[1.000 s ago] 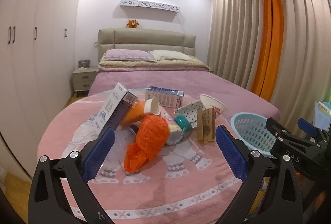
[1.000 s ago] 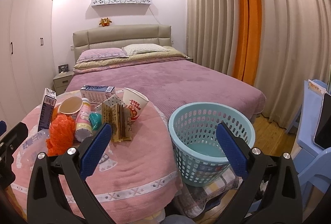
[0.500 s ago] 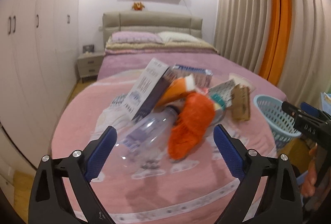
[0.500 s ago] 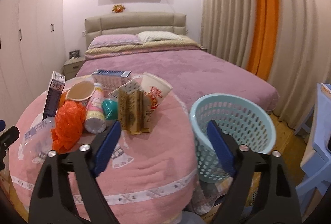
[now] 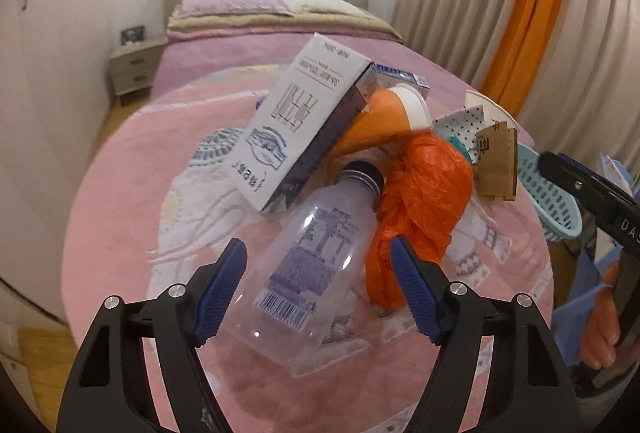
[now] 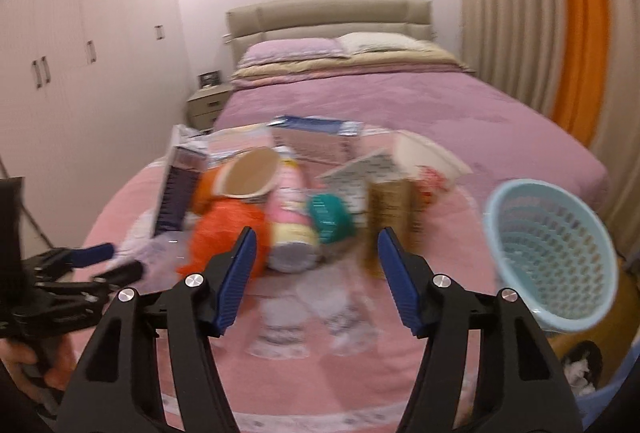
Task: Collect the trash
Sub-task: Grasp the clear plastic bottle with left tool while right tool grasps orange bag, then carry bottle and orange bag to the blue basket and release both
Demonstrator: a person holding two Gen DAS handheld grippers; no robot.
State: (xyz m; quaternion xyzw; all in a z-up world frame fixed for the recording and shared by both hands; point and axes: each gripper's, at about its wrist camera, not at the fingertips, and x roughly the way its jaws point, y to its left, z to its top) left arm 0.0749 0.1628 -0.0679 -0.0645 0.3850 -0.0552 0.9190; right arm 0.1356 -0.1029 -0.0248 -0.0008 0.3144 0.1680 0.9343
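A heap of trash lies on a round table with a pink cloth. In it are a clear plastic bottle, a white carton, an orange paper cup, a crumpled orange bag and a brown paper bag. My left gripper straddles the lying bottle; its jaws are closing and the pads stand just off the bottle's sides. My right gripper hovers before a pink-and-yellow bottle and a teal piece. Its jaws are closing with nothing between them.
A light blue perforated basket stands at the table's right edge. Behind the table is a bed with a purple cover; wardrobes line the left wall, curtains the right. A hand holds the left gripper's handle. The right wrist view is motion-blurred.
Both grippers have moved forward and tipped down toward the heap, and both pairs of jaws have narrowed. The left one now has the clear bottle between its fingers.
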